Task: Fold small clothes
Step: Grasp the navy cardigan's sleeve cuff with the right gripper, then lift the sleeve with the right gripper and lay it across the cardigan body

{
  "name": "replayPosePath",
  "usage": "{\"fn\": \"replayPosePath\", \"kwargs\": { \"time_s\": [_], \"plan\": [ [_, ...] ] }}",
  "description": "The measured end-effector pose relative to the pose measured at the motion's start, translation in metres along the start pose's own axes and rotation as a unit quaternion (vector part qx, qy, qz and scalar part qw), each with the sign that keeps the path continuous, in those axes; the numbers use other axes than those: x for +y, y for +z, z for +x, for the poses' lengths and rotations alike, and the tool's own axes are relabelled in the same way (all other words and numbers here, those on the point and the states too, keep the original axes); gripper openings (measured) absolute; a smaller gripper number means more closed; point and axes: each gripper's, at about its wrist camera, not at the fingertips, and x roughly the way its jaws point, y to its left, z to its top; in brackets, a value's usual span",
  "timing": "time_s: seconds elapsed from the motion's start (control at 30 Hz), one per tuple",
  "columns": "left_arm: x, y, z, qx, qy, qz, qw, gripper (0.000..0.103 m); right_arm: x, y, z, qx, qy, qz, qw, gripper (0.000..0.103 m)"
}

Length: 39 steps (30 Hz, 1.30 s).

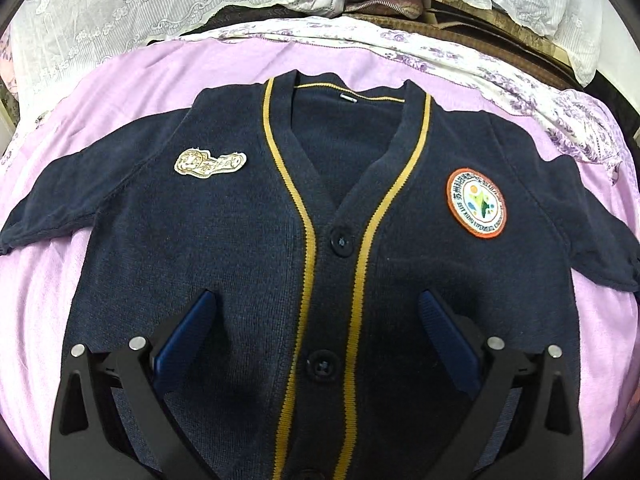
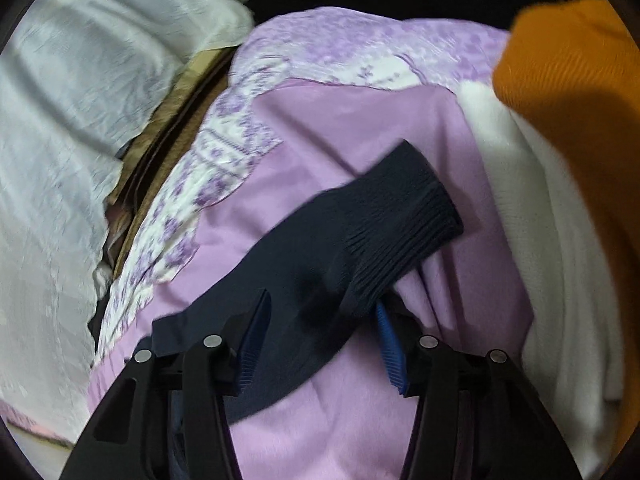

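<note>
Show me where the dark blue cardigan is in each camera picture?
Left wrist view: the cardigan lies flat and buttoned, filling the middle, under the open left gripper.
Right wrist view: only one sleeve shows, in the lower middle, between the fingers of the right gripper; whether they grip it is unclear.
Shared landmark: the pink sheet beneath the cardigan.

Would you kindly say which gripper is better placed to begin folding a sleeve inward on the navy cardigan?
Right, probably. The right gripper already straddles the sleeve near its ribbed cuff, while the left gripper hangs open over the cardigan front, away from either sleeve.
</note>
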Motion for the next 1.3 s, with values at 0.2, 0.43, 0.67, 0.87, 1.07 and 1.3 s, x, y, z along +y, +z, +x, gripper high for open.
{"fn": "replayPosePath", "kwargs": {
  "time_s": [0.2,0.43,0.67,0.87,1.07,1.3],
  "plan": [
    [-0.002,-0.001,0.0,-0.004,0.005,0.004,1.0,0.099,0.001,-0.004,0.001,-0.031,-0.013,-0.02,0.999,0.049],
    [-0.023,0.02,-0.007,0.006,0.058,0.048,0.9971,0.099,0.014,-0.003,-0.03,-0.104,0.033,-0.066,0.992,0.01],
    [-0.086,0.06,-0.005,-0.018,0.091,0.095,0.9912,0.099,0.032,-0.006,-0.056,-0.154,0.028,-0.121,0.98,0.01],
    [-0.104,0.047,0.03,-0.013,0.095,0.097,0.9906,0.099,0.004,0.001,-0.018,-0.072,0.003,-0.058,0.996,0.01],
    [-0.079,0.048,0.012,0.008,0.052,0.102,0.9934,0.099,0.012,-0.009,-0.023,-0.09,-0.001,-0.082,0.993,0.011],
    [0.016,0.055,-0.012,-0.019,0.109,0.066,0.9916,0.099,0.034,-0.014,-0.038,-0.106,0.004,-0.125,0.986,0.011]
  ]
}}
